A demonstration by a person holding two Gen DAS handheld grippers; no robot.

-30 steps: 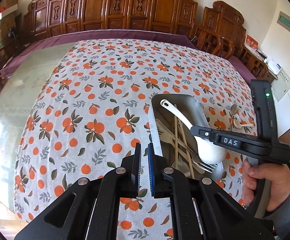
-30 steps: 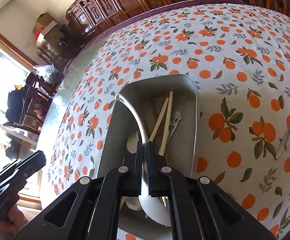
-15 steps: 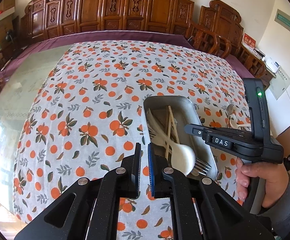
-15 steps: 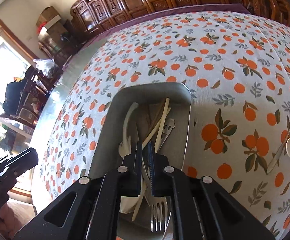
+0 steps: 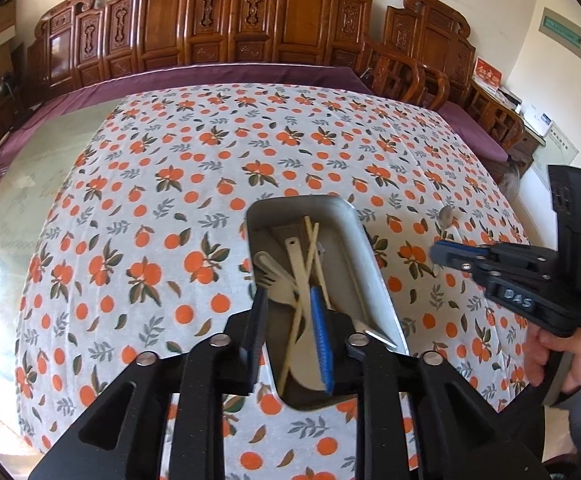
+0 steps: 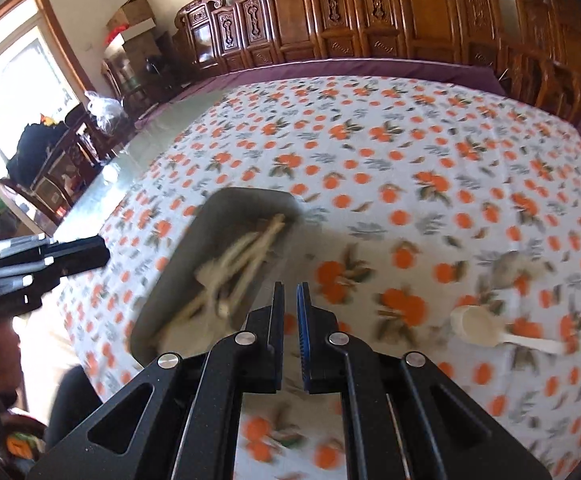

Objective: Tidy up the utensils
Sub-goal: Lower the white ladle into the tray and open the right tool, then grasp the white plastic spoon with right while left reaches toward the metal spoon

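A metal tray lies on the orange-print tablecloth and holds white spoons, wooden chopsticks and a fork. My left gripper hangs over the tray's near end. Its jaws are opening, and nothing is gripped between them. My right gripper is over the cloth just right of the tray, its jaws almost together and empty. It also shows in the left wrist view as the right gripper, held by a hand. A white spoon and a metal spoon lie on the cloth to the right.
The tablecloth covers a large table with a bare glass strip along its left side. Carved wooden chairs line the far edge. My left gripper shows at the left in the blurred right wrist view.
My right gripper let the white spoon go into the tray, then rose and swung right, off the tray. My left gripper came over the tray and its jaws parted.
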